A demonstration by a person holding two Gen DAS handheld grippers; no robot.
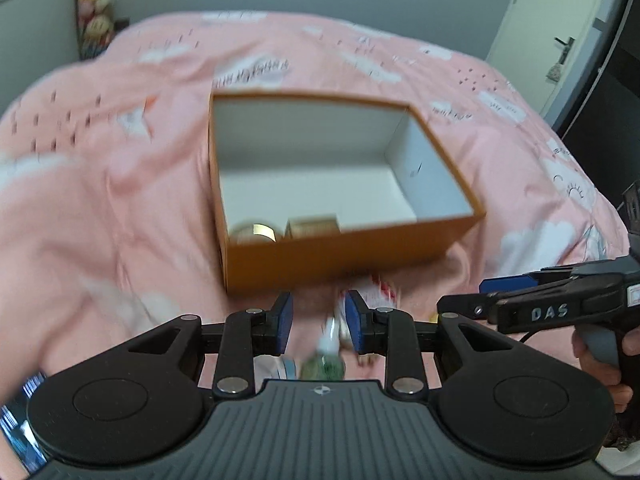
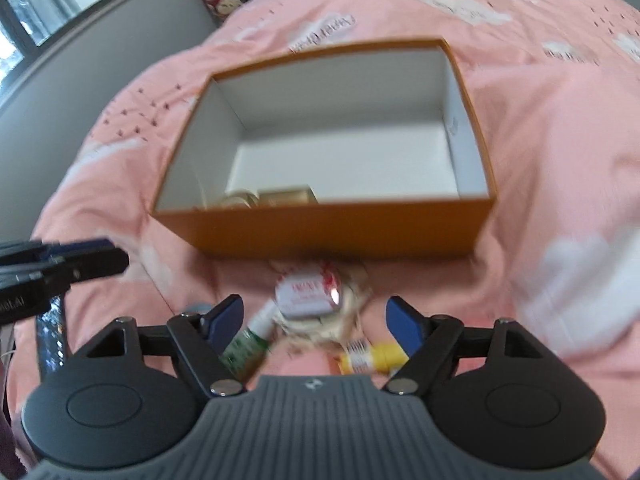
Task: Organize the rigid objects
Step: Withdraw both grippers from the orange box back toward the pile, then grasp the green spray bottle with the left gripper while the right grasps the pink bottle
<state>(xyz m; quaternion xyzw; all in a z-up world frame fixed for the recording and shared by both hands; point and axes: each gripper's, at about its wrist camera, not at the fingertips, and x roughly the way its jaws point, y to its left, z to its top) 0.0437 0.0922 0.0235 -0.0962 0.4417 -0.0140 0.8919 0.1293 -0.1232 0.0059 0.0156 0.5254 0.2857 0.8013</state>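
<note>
An open orange box (image 1: 340, 256) (image 2: 328, 232) with a white inside lies on the pink bed. In its near left corner are a round tin (image 1: 252, 232) (image 2: 236, 199) and a small gold box (image 1: 314, 227) (image 2: 286, 196). In front of the box lie a white and red jar (image 2: 308, 292) (image 1: 376, 294), a green and white tube (image 2: 248, 344) (image 1: 326, 356) and a yellow tube (image 2: 372, 356). My left gripper (image 1: 318, 320) is open above the green tube. My right gripper (image 2: 316, 316) is open wide over the jar and tubes, holding nothing.
The pink quilt (image 1: 100, 200) (image 2: 560, 160) with white clouds covers the bed. A shelf of plush toys (image 1: 94, 8) stands at the far left by the wall. A door (image 1: 560, 40) is at the far right. A window (image 2: 48, 4) is at the left.
</note>
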